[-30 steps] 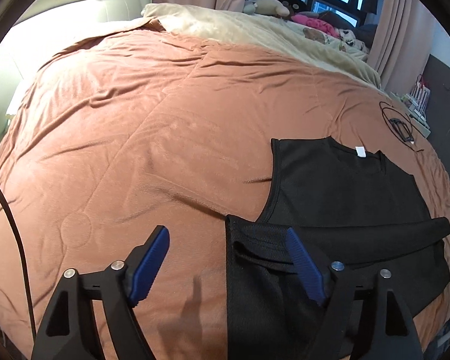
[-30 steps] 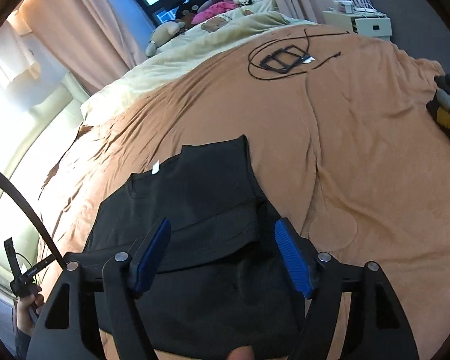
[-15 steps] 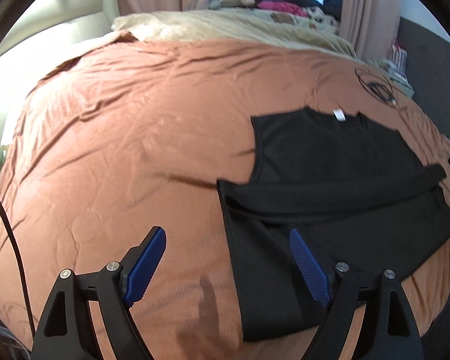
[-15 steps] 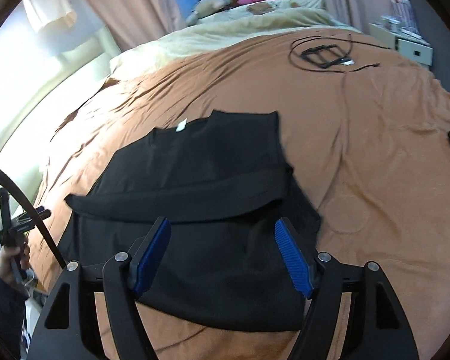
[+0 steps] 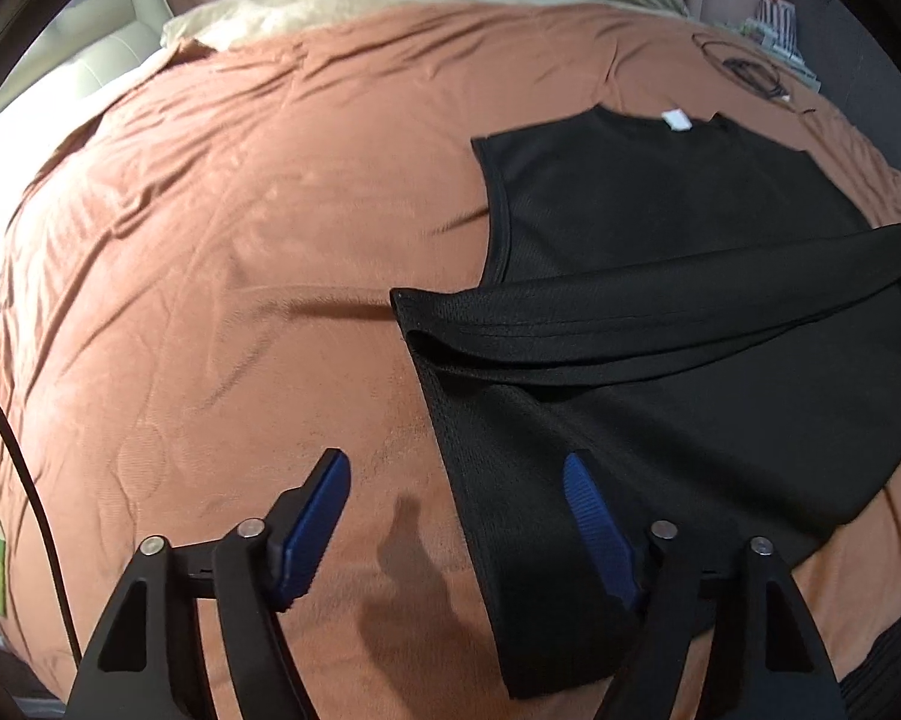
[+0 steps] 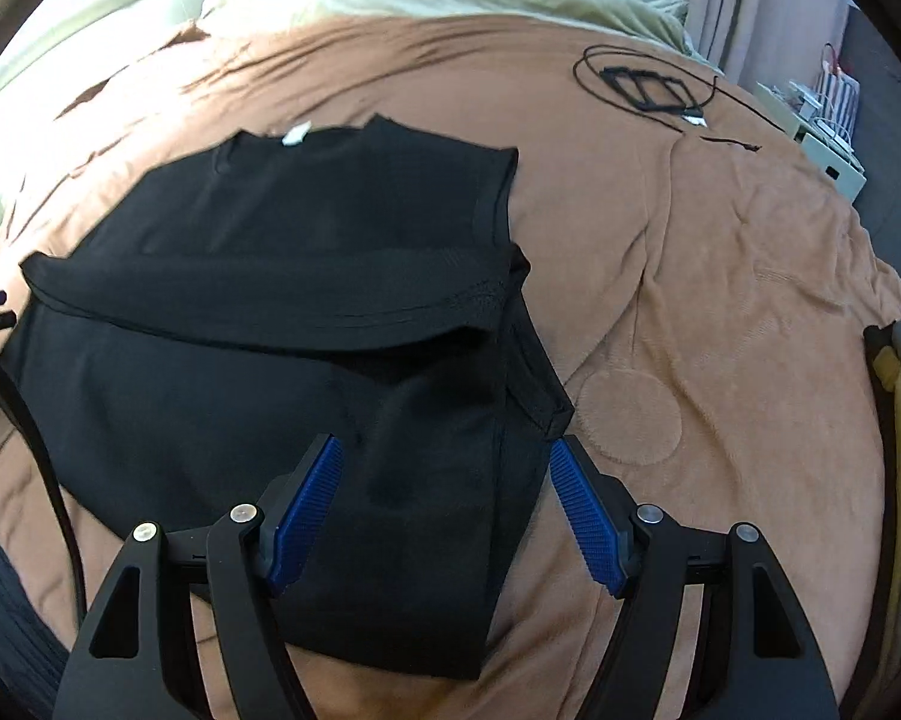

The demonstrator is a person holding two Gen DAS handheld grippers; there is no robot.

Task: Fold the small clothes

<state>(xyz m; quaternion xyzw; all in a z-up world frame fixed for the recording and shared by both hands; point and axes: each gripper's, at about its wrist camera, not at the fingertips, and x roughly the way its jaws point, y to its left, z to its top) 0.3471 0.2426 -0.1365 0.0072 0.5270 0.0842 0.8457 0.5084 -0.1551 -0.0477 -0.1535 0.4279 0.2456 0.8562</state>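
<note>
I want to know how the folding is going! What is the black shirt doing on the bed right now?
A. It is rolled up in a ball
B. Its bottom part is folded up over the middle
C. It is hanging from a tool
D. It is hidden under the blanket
B: the black shirt lies flat on the brown blanket, with its hem edge doubled up across the middle, and neither tool is gripping it.
</note>
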